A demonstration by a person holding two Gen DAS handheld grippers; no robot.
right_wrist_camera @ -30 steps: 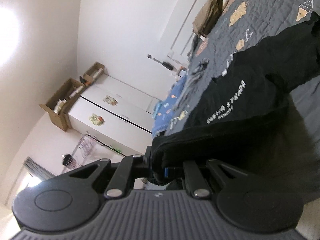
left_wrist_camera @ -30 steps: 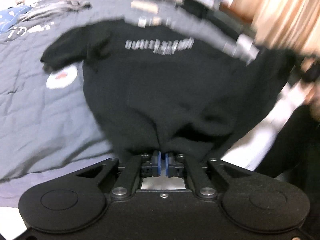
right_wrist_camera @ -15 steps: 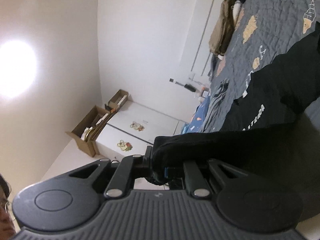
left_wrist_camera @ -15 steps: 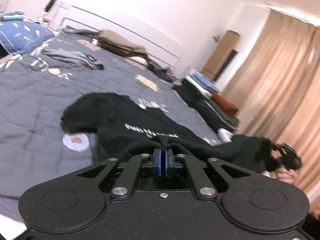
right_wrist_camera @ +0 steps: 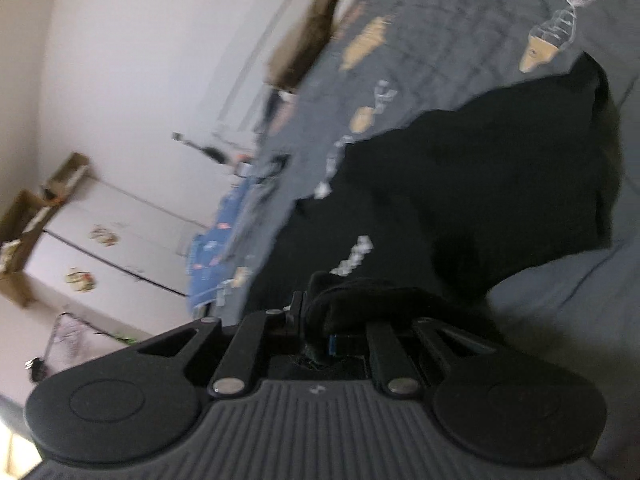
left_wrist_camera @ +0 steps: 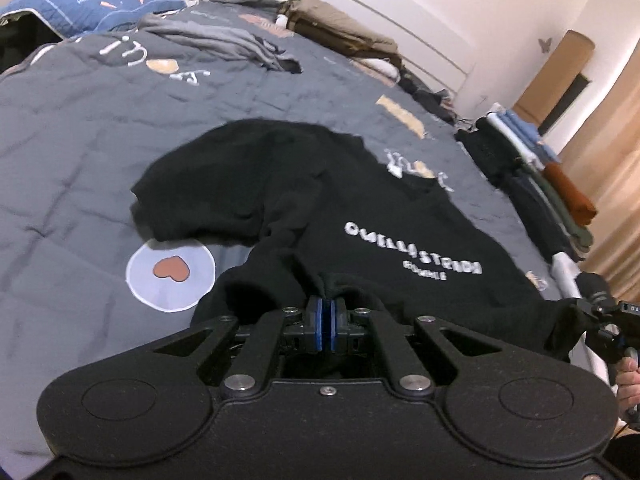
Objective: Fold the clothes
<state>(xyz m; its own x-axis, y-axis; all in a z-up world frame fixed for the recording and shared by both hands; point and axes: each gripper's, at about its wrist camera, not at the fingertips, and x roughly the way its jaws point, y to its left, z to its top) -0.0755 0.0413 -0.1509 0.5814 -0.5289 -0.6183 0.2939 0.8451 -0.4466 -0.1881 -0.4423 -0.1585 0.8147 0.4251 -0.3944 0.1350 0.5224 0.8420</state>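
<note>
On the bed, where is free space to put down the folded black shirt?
Free: the grey quilt left of the black shirt, between the heart patch and the grey clothes. Crowded: the right edge with the folded stack, and the far side with brown clothes.

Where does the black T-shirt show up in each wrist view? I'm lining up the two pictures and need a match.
Left wrist view: the black T-shirt fills the centre, white lettering facing up, its near edge pinched in the left tool.
Right wrist view: it spreads over the right half, a bunched edge gripped in the right tool.
Shared landmark: the grey quilted bedspread with cartoon prints.
</note>
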